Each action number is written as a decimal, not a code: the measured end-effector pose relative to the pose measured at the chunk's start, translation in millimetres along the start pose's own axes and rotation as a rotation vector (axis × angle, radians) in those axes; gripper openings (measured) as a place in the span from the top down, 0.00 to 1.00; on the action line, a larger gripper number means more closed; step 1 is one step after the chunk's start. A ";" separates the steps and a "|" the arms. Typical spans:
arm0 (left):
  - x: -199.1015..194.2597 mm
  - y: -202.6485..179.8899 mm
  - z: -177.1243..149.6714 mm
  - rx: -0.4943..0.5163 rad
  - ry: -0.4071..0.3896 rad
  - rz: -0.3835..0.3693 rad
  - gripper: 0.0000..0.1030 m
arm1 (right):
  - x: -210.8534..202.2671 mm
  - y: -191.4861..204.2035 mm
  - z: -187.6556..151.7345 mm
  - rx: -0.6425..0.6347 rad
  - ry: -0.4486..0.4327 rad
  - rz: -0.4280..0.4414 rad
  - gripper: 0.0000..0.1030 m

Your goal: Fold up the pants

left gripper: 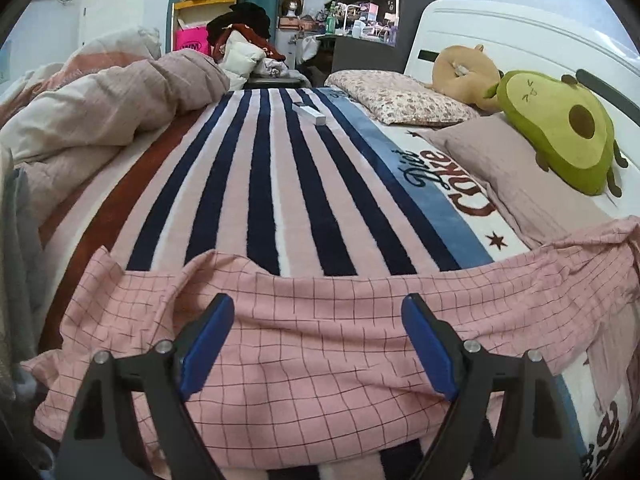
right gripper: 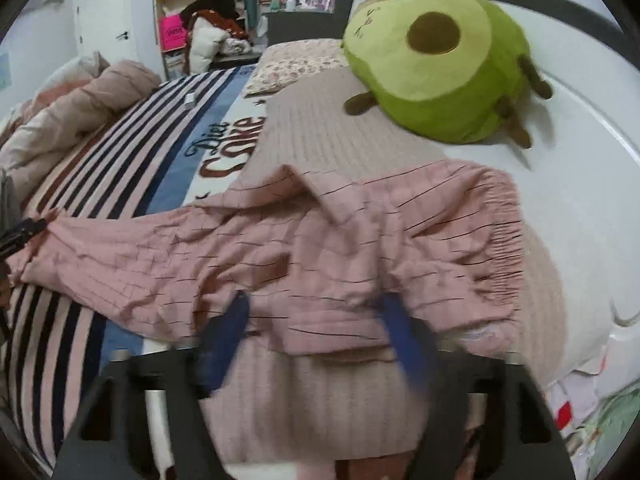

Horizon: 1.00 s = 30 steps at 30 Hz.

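Observation:
Pink checked pants (left gripper: 320,344) lie stretched across the striped bed blanket (left gripper: 280,184). In the right wrist view the pants (right gripper: 280,248) run from their elastic waistband (right gripper: 500,232) on the right to the leg end at far left. My left gripper (left gripper: 318,320) is open, its blue fingers (left gripper: 208,340) spread just above the leg fabric. My right gripper (right gripper: 316,320) is open near the waist end, blurred by motion, with the near hem of the pants between its fingers (right gripper: 228,332). The left gripper's tip (right gripper: 20,236) shows at the leg end.
An avocado plush (left gripper: 560,128) and a tan plush (left gripper: 464,72) rest by the white headboard (left gripper: 500,36). Pillows (left gripper: 400,96) lie at the bed's head. A bunched duvet (left gripper: 100,108) fills the left side. A small white box (left gripper: 308,112) sits on the blanket.

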<state>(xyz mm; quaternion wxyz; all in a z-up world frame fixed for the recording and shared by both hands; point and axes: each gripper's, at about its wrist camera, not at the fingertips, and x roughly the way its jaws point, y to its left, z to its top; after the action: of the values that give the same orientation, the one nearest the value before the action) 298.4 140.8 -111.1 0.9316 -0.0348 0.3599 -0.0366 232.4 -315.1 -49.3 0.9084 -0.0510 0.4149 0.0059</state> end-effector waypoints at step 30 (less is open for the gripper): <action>22.9 19.4 -6.3 -0.030 -0.001 0.074 0.20 | 17.6 -91.1 93.6 0.164 0.016 -0.030 0.46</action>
<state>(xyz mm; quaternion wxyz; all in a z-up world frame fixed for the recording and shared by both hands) 311.9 157.7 -132.8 0.9319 -0.0352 0.3610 0.0034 319.2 -397.1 6.3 0.9062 0.0173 0.4203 -0.0420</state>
